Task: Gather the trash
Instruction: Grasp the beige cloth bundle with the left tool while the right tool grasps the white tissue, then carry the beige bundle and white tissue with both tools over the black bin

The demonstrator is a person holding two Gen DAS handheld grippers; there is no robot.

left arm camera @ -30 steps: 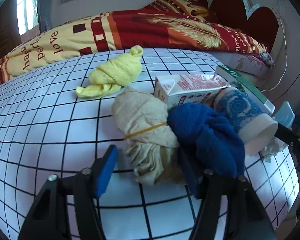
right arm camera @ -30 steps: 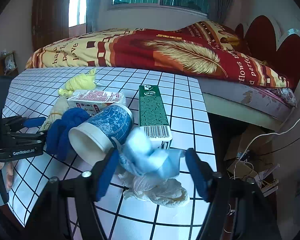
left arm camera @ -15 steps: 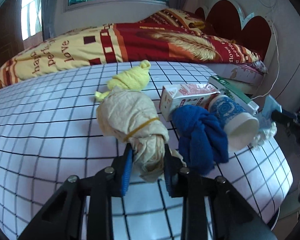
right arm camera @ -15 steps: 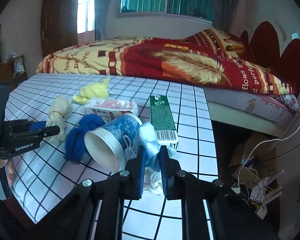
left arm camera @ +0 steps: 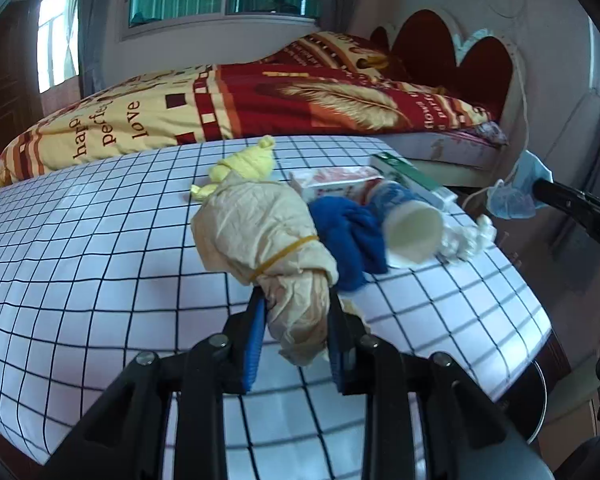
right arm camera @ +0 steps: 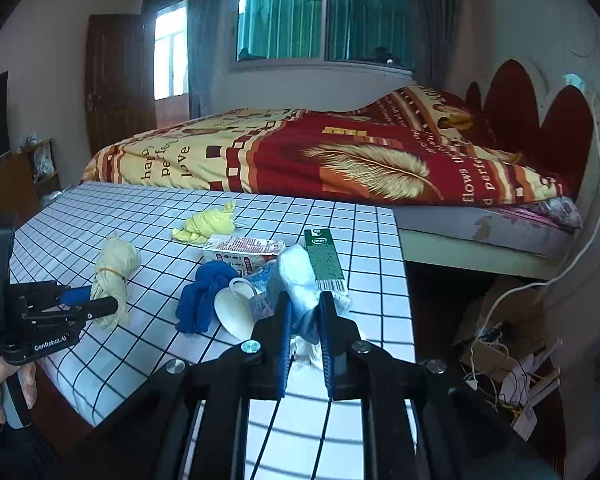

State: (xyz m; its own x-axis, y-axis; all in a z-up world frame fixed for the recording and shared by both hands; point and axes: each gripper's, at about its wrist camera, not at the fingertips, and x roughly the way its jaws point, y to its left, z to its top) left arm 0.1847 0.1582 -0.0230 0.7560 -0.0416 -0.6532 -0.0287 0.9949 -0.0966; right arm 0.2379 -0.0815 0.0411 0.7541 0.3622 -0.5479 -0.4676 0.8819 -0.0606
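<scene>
My left gripper (left arm camera: 296,312) is shut on a beige crumpled bundle (left arm camera: 260,232) tied with a rubber band and holds it lifted above the checkered table (left arm camera: 80,248). My right gripper (right arm camera: 304,316) is shut on a light blue face mask (right arm camera: 296,276), lifted off the table; the mask also shows in the left wrist view (left arm camera: 514,196). On the table lie a blue cloth (left arm camera: 348,232), a blue-patterned paper cup (left arm camera: 408,224) on its side, a white tissue wad (left arm camera: 466,238), a milk carton (left arm camera: 336,184), a green box (left arm camera: 408,172) and a yellow cloth (left arm camera: 244,168).
A bed with a red and yellow quilt (right arm camera: 320,152) stands behind the table. Right of the table, cables and cardboard (right arm camera: 500,328) lie on the floor. The left gripper and the hand holding it show in the right wrist view (right arm camera: 52,312). A round bin rim (left arm camera: 536,400) sits below the table's right edge.
Both grippers closed from open, the left on the beige bundle and the right on the blue mask, and both lifted their items off the table and pulled back.
</scene>
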